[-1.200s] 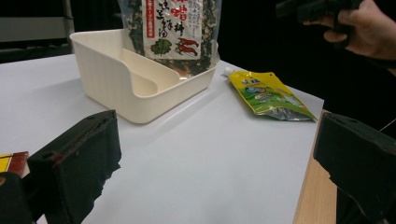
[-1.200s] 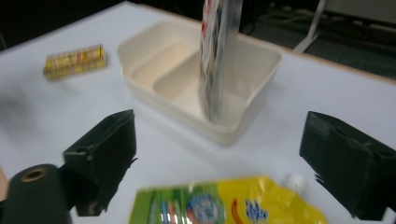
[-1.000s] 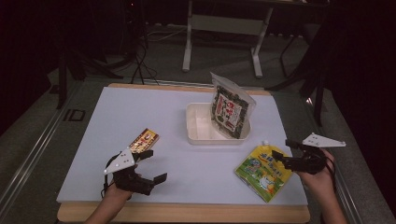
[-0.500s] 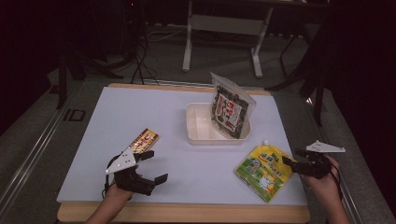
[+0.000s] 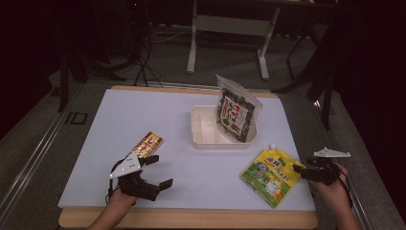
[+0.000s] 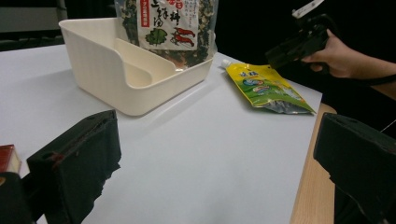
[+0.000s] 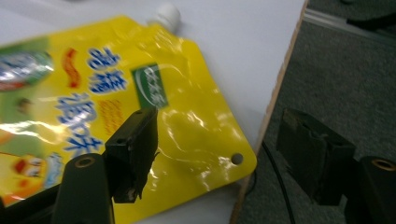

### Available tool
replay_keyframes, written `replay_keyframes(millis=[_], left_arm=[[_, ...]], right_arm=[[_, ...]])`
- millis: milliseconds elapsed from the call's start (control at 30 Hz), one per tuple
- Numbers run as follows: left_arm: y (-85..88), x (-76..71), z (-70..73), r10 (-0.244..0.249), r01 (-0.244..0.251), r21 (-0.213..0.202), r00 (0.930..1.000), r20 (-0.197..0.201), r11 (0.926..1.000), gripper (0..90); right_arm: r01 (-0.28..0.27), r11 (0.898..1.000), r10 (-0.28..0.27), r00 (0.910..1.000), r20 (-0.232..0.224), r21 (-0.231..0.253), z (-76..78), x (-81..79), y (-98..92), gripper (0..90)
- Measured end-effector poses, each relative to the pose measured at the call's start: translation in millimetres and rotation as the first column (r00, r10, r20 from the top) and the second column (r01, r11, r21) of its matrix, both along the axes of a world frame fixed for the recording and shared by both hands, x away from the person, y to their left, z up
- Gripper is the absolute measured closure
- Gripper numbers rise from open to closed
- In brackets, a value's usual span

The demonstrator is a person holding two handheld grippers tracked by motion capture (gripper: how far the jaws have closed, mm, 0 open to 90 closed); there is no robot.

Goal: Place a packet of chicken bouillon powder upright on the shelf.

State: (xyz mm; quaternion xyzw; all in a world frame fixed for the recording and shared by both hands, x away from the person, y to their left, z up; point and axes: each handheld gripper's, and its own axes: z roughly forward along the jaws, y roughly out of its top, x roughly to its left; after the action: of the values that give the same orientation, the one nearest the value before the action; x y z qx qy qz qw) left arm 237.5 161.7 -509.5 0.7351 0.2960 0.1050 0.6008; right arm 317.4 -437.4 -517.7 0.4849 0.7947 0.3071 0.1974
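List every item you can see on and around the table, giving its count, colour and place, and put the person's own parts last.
Table: one, white top, wooden edge, centre.
Tray: one, cream, middle right of the table.
Seaweed packet: one, dark green, standing in the tray's right end.
Spouted pouch: one, yellow-green, lying flat at the near right edge.
Snack bar: one, red-gold, lying near left.
Frame legs: white, behind the table.
Left gripper: one, black, open, beside the bar.
Right gripper: one, black, open, at the pouch's edge.

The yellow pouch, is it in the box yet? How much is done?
One bag already stands in the white box. The right gripper is open at the yellow pouch, not gripping it. The snack bar lies on the table by the left gripper.
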Motion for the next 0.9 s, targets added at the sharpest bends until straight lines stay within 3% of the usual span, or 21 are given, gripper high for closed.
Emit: replay_keyframes(millis=[233, 467, 600, 800, 900], left_arm=[[0.3, 0.2, -0.5, 0.000, 0.000, 0.000, 1.0000, -0.002, 1.0000, 0.8], [-1.2, 0.0, -1.1, -0.004, 0.004, 0.004, 1.0000, -0.002, 1.0000, 0.8], [-1.3, 0.4, -1.4, -0.003, 0.003, 0.004, 1.0000, -0.003, 1.0000, 0.8], [-1.4, 0.3, -1.7, -0.004, 0.004, 0.007, 1.0000, -0.003, 1.0000, 0.8], [-1.5, 0.2, -1.6, -0.004, 0.004, 0.007, 1.0000, -0.002, 1.0000, 0.8]], right_arm=[[0.005, 0.998, -0.009, 0.9985, -0.054, -0.065, -16.2, 4.9, 2.1, 27.9], [0.023, 1.000, -0.024, 0.9959, -0.087, -0.016, -18.2, 6.5, 0.5, 28.0], [0.005, 0.999, -0.009, 0.9955, -0.094, -0.040, -14.8, 5.3, 6.0, 39.0], [0.002, 0.999, -0.007, 0.9938, -0.111, -0.041, -13.5, 6.4, 7.4, 39.4], [0.001, 0.997, -0.007, 0.9954, -0.096, -0.071, -12.6, 4.6, 10.6, 40.4]])
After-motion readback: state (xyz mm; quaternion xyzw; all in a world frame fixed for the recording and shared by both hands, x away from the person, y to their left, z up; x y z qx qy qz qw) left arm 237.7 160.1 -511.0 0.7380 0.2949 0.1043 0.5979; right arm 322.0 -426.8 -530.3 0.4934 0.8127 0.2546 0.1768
